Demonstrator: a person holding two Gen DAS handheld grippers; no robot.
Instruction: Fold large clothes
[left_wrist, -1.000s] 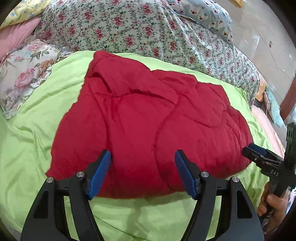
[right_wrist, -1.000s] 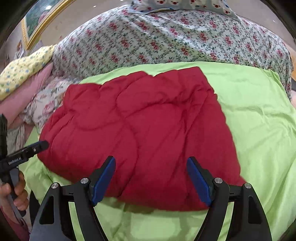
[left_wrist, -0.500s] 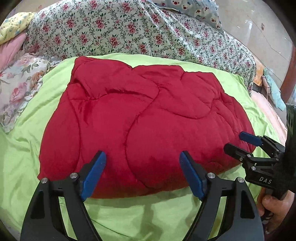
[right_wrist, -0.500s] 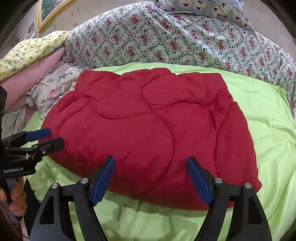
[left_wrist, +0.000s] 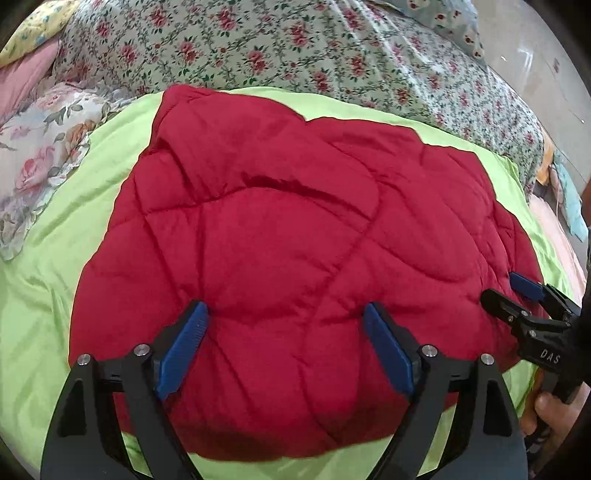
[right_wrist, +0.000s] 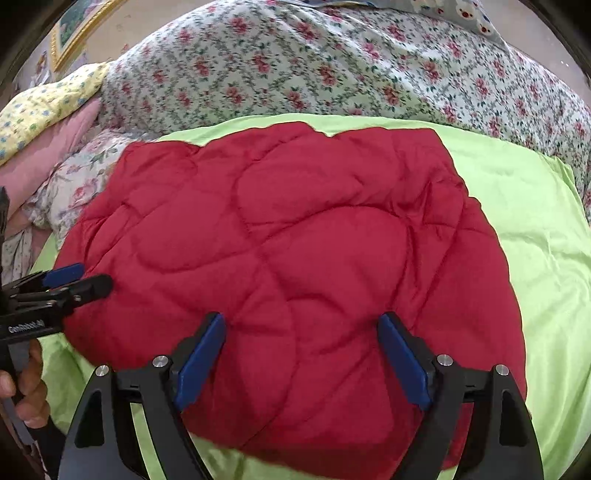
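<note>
**A:** Over the near edge of the green sheet (left_wrist: 48, 266), both of your tools have come forward and a little lower than a second ago, so the red quilted garment (left_wrist: 295, 236) now fills most of each wrist view. It lies flat in the middle of the sheet, its near hem towards you and its far edge close to the floral bedding (left_wrist: 295, 55).

**B:** And the jaws?

**A:** Your left gripper (left_wrist: 284, 343) is spreading wider at this moment, blue pads well apart, with nothing pinched; the garment is only beneath it. Your right gripper (right_wrist: 301, 350) is doing the same, also empty.

**B:** What does that mean for the fold?

**A:** My reading is that you are lining up to take the near hem at two spots, side by side, before carrying it across. No fold of this step has begun.

**B:** Any writing?

**A:** Your right tool's body, seen from the left wrist, reads "DAS". Your left tool, seen from the right wrist, carries blurred white lettering that looks like "GenRobot.AI"; I can't be sure of it.
</note>
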